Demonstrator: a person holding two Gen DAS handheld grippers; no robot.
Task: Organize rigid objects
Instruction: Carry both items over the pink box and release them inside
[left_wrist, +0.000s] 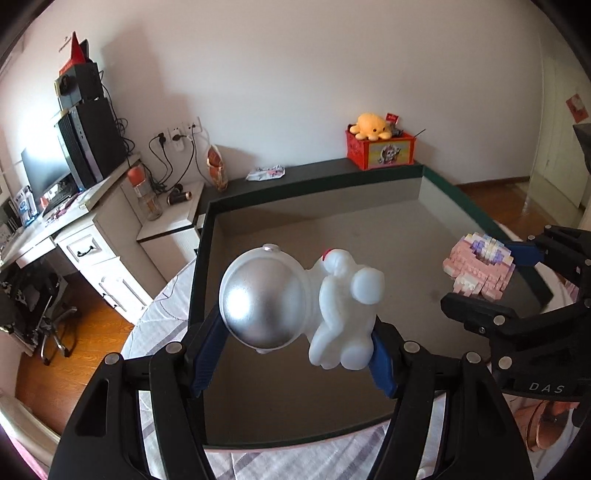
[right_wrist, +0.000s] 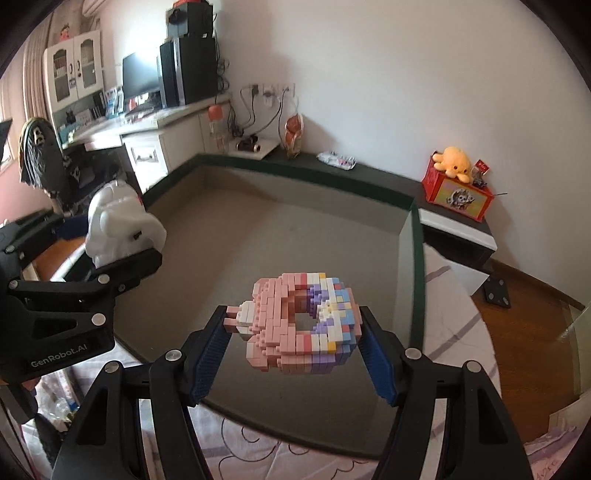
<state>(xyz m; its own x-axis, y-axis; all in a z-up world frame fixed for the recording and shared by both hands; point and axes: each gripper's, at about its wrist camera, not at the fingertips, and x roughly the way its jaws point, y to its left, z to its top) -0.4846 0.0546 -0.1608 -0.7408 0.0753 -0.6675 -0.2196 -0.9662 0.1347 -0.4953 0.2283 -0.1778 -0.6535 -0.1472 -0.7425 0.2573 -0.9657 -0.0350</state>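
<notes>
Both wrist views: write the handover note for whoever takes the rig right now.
Left gripper: shut on the white astronaut figure, held in the air.
Right gripper: shut on the pink brick-built donut, also in the air.
Both hang over the large dark-rimmed tray, whose visible floor is bare.
Done: both pieces picked up.
Left: set each down in the tray, probably, and release.

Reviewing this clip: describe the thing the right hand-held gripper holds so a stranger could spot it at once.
Find the big dark-rimmed tray on the bed. Above its near edge, the right hand-held gripper clamps a ring-shaped brick model between blue pads. It is studded, mostly pink with a purple, white and yellow patch, unlike the smooth white astronaut figure in the left hand-held gripper.
</notes>
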